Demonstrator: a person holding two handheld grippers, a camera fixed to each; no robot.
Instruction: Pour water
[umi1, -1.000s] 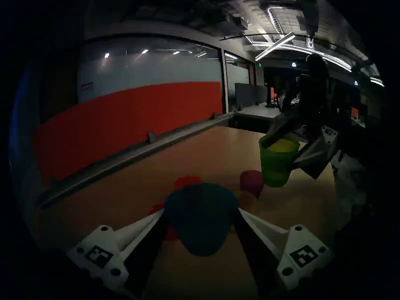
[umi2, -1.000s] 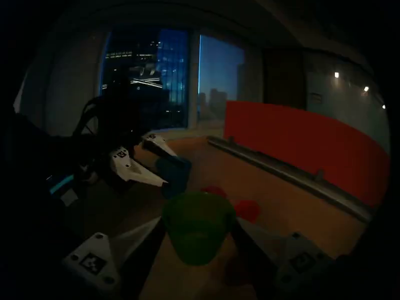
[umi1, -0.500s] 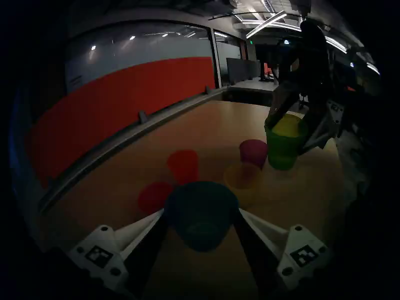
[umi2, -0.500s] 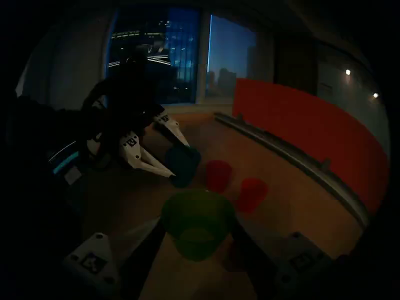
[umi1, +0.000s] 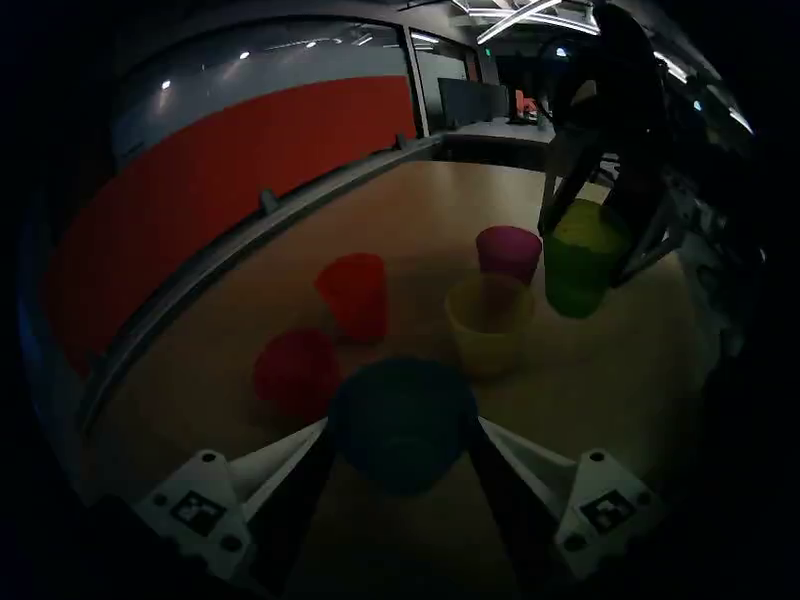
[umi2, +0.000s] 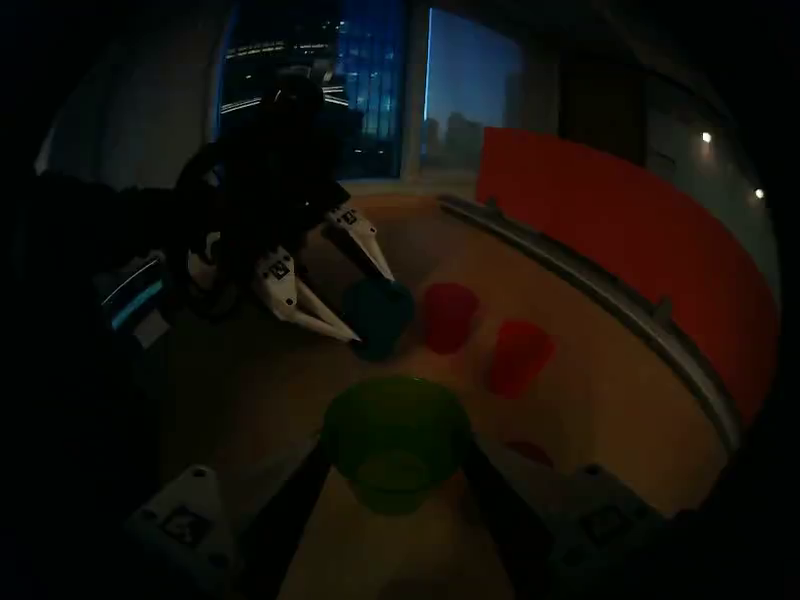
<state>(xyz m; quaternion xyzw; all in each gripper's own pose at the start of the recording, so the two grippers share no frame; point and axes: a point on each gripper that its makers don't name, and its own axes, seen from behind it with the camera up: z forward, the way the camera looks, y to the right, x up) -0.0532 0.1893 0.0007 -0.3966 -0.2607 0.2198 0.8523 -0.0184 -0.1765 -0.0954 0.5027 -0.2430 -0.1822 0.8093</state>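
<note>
The left gripper (umi1: 403, 428) is clamped on a blue cup (umi1: 403, 455), held between its fingers low over the bench (umi1: 420, 210). The right gripper (umi2: 395, 445) grips a green cup (umi2: 395, 468) (too dim to see inside), raised just beside the magenta cup (umi1: 508, 252) and the yellow cup (umi1: 488, 322).

Wooden tabletop (umi1: 620, 380), dimly lit. A grey metal rail (umi1: 215, 268) ran along its far edge. Behind the rail stood a wall with a red panel (umi1: 200, 180) below a frosted glass band (umi1: 280, 70). Ceiling light strips (umi1: 505, 10) were on. The window (umi2: 455, 80) showed dusk sky and lit buildings.
</note>
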